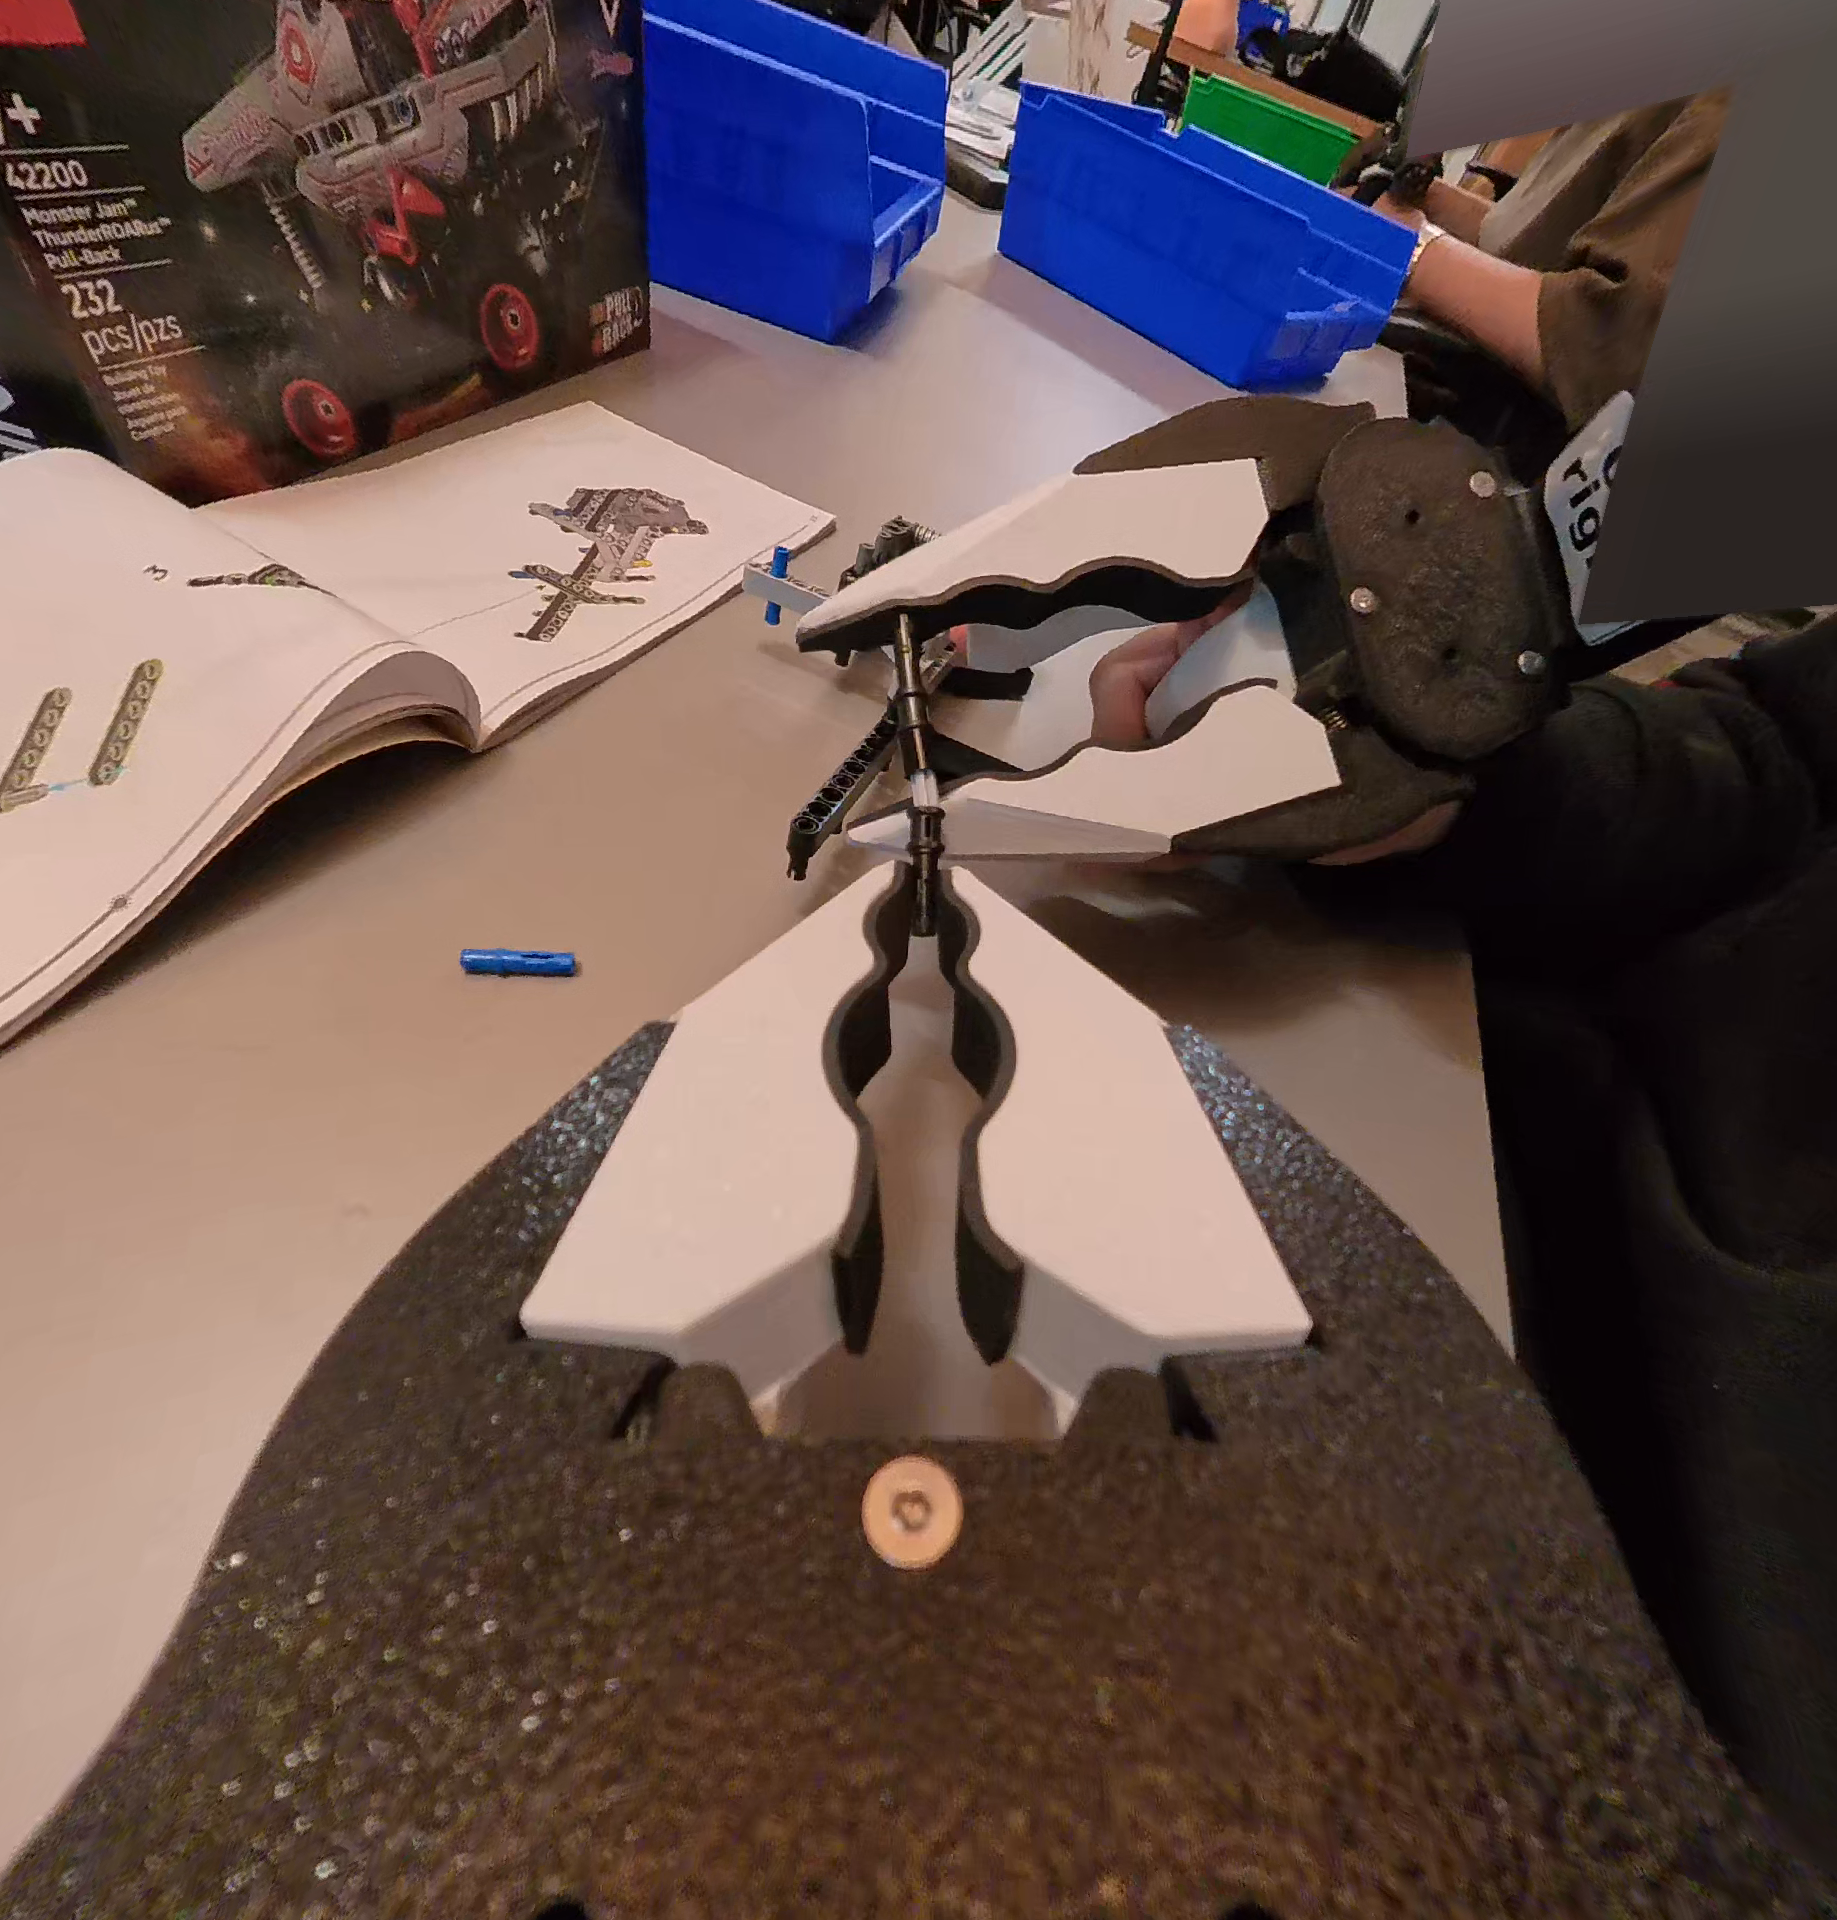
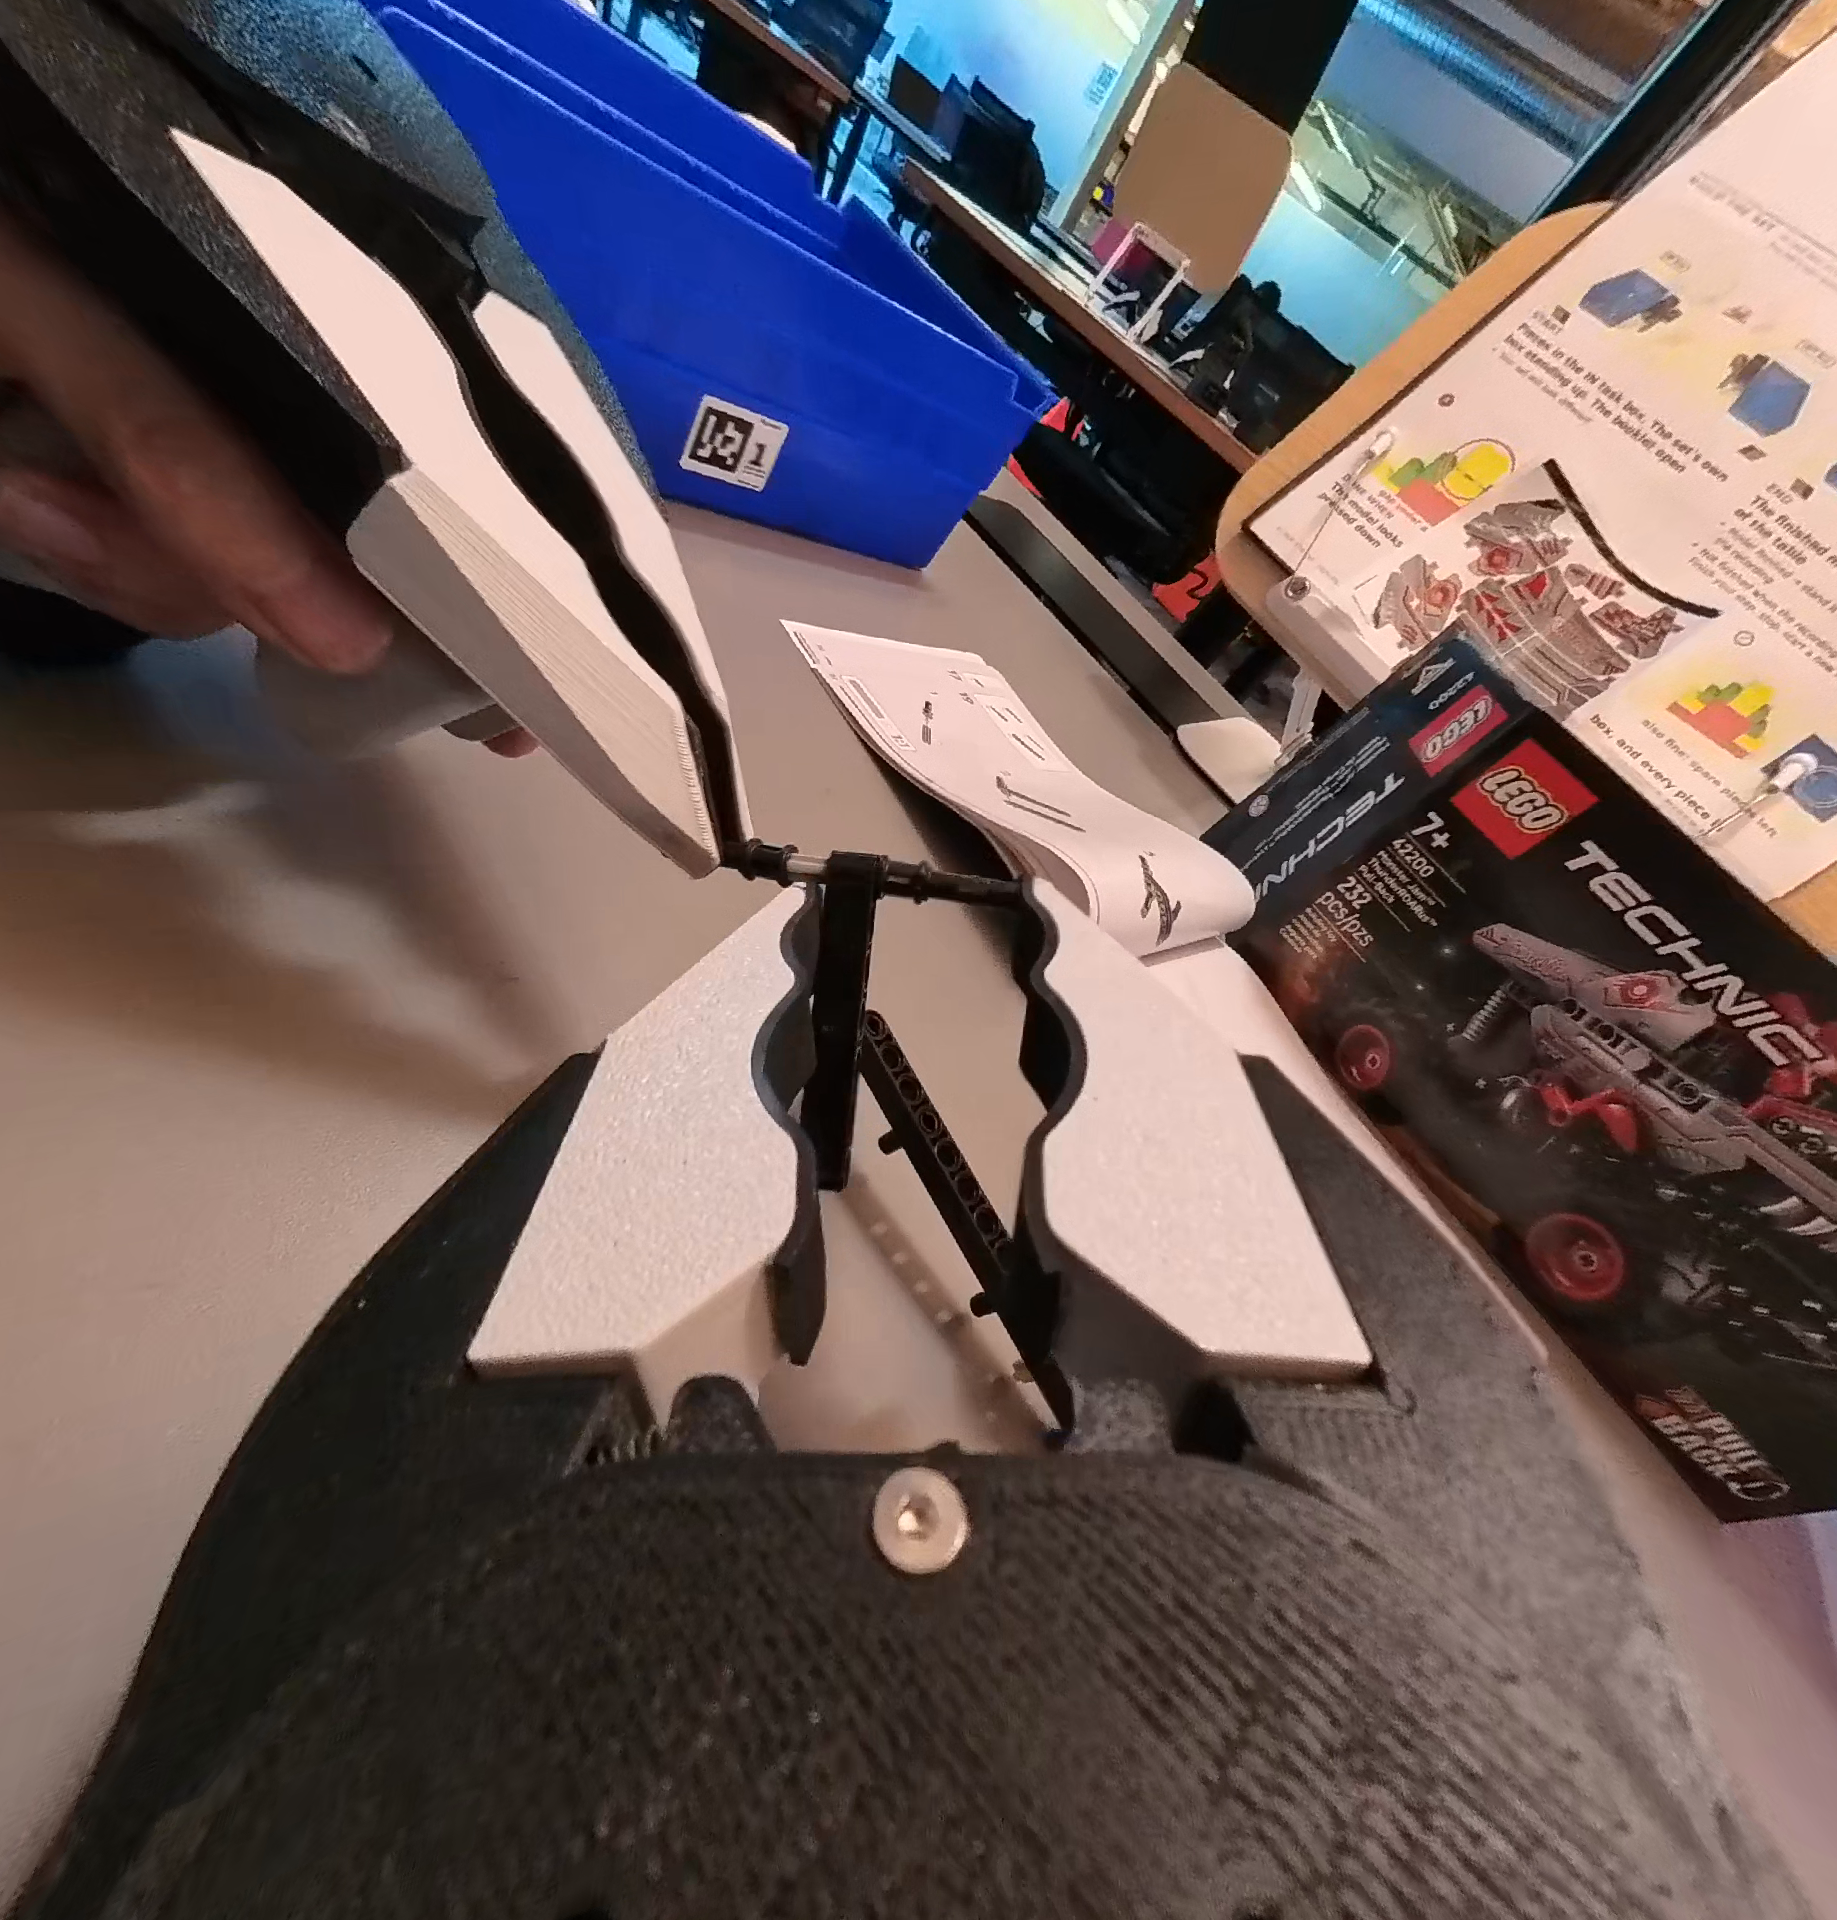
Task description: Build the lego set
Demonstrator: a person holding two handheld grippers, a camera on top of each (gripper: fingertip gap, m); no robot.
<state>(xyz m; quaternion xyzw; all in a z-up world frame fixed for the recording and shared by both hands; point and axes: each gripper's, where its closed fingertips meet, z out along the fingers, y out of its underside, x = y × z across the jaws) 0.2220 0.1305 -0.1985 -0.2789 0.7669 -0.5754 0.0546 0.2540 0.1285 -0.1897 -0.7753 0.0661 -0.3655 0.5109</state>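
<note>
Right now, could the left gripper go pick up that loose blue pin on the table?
Probably not at once: the left gripper has its jaws shut on the black axle. The way to the blue pin looks free once it lets go.

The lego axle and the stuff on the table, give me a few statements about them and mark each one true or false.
1. The left tongs are shut on one end of the thin black axle. True.
2. The right tongs are shut tight with nothing between them. False: their fingers stand apart, with the axle and a black beam hanging from it in the gap.
3. A loose blue pin lies on the grey table. True.
4. The instruction booklet is closed. False: it lies open, pages showing.
5. The set's box stands behind the booklet. True.
6. The bins at the back are red. False: they are blue.
</note>
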